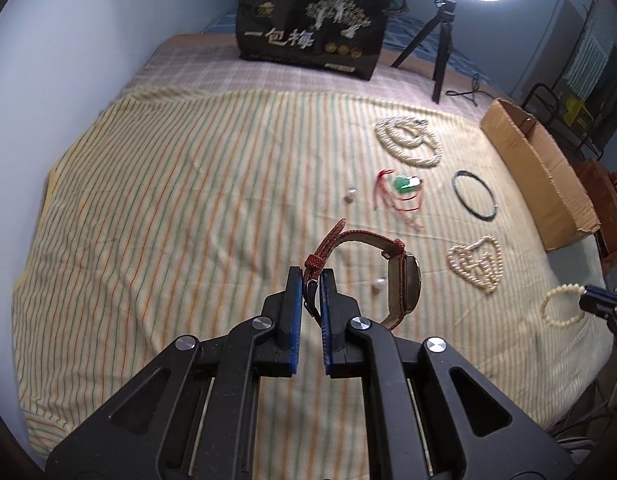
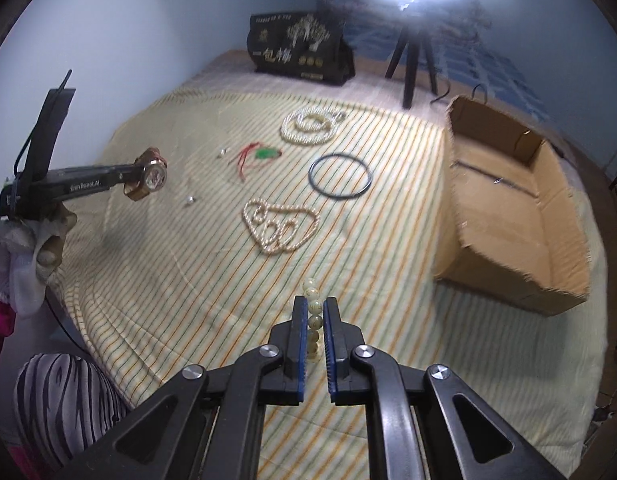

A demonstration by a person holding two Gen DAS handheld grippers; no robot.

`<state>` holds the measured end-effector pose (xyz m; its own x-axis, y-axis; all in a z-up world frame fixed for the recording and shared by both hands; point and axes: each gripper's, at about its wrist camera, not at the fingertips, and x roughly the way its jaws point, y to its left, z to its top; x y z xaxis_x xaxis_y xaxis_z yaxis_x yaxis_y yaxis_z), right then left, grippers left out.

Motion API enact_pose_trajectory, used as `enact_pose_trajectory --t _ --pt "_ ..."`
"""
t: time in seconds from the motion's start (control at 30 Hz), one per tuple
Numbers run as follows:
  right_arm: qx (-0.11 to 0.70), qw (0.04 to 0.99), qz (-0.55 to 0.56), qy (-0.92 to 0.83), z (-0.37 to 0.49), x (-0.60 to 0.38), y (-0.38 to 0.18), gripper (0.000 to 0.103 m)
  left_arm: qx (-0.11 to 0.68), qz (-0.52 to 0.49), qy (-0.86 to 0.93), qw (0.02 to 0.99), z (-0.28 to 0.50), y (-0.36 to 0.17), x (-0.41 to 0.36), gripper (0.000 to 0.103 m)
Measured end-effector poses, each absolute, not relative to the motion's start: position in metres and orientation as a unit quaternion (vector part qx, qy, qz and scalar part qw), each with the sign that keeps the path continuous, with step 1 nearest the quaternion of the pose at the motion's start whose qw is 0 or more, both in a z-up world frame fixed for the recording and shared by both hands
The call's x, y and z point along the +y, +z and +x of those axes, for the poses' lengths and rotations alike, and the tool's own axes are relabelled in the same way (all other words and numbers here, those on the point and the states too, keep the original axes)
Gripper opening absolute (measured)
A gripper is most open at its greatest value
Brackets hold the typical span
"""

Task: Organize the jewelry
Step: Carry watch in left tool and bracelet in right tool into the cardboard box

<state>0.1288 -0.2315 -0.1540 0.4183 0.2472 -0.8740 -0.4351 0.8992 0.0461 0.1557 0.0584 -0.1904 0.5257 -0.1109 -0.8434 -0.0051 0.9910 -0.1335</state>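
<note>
My left gripper (image 1: 311, 276) is shut on the red strap of a wristwatch (image 1: 408, 284) and holds it above the striped bedspread; the watch also shows in the right wrist view (image 2: 150, 179). My right gripper (image 2: 315, 304) is shut on a pale bead bracelet (image 2: 313, 308), held in the air; the bracelet also shows in the left wrist view (image 1: 560, 306). On the bedspread lie a coiled pearl necklace (image 1: 408, 142), a heart-shaped pearl piece (image 1: 478, 262), a black ring bangle (image 1: 476, 195), a green pendant on red cord (image 1: 404, 186) and two loose pearls (image 1: 350, 195).
An open cardboard box (image 2: 520, 216) sits on the right side of the bed. A black printed bag (image 1: 312, 28) and a ring-light tripod (image 1: 440, 52) stand at the back. A wall runs along the left. The person's leg (image 2: 60, 396) is at lower left.
</note>
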Motion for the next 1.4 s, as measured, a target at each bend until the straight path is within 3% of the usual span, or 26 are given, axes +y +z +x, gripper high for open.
enact_pose_trajectory --t 0.67,1.4 --pt "0.429 0.892 -0.056 0.132 0.163 -0.331 -0.088 0.005 0.447 -0.028 -0.136 0.884 0.18 -0.144 -0.059 0.006" --pt "0.432 0.897 -0.045 0.082 0.264 -0.384 -0.103 0.005 0.443 -0.001 -0.206 0.873 0.24 -0.137 -0.196 0.006"
